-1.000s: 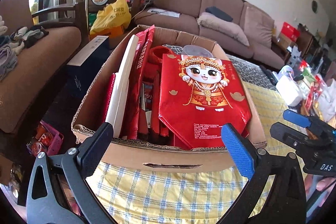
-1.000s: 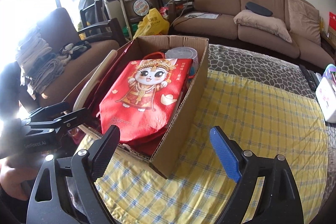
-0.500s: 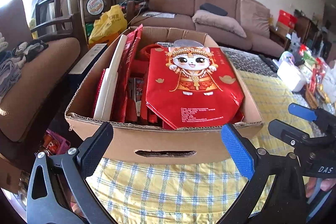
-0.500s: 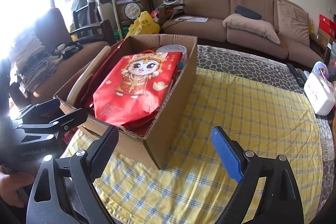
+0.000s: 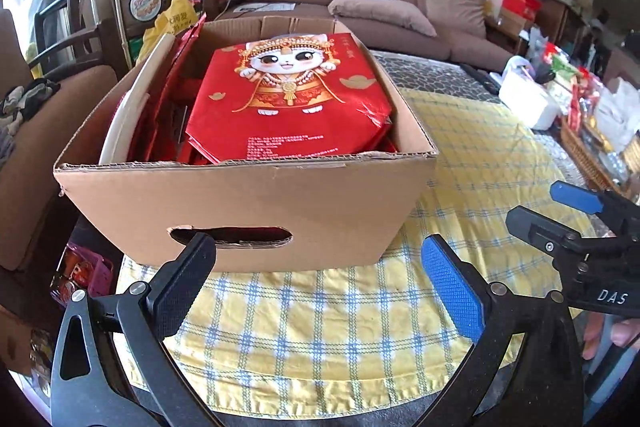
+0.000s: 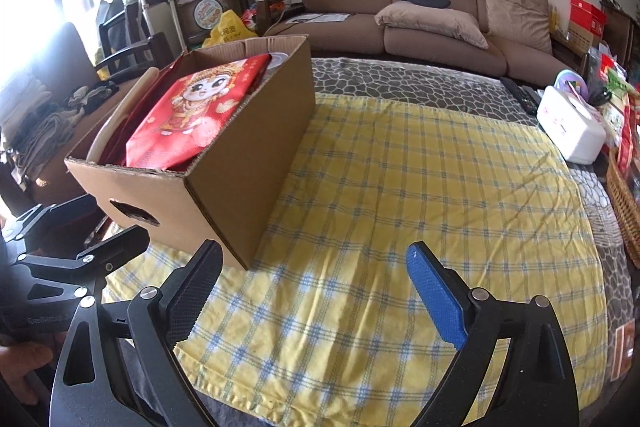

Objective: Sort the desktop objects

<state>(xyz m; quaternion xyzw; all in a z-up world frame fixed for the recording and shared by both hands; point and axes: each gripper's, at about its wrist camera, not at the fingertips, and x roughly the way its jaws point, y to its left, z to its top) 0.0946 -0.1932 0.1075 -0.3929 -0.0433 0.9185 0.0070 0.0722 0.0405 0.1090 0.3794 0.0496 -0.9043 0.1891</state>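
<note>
I see a yellow checked cloth [image 6: 420, 227] covering the tabletop [image 6: 400, 83], a cardboard box [image 5: 248, 211] on it (brown sofa [image 6: 400, 7] behind); both my claws, left claw [image 5: 316, 279] and right claw [image 6: 316, 291], are wide open, empty.

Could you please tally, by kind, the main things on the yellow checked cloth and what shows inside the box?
Cardboard box: 1
Red cartoon-cat bag lying on top in the box: 1
White flat board standing along the box's left wall: 1
Yellow checked cloth: 1
Total: 4; the other red items beneath cannot be counted.
</note>
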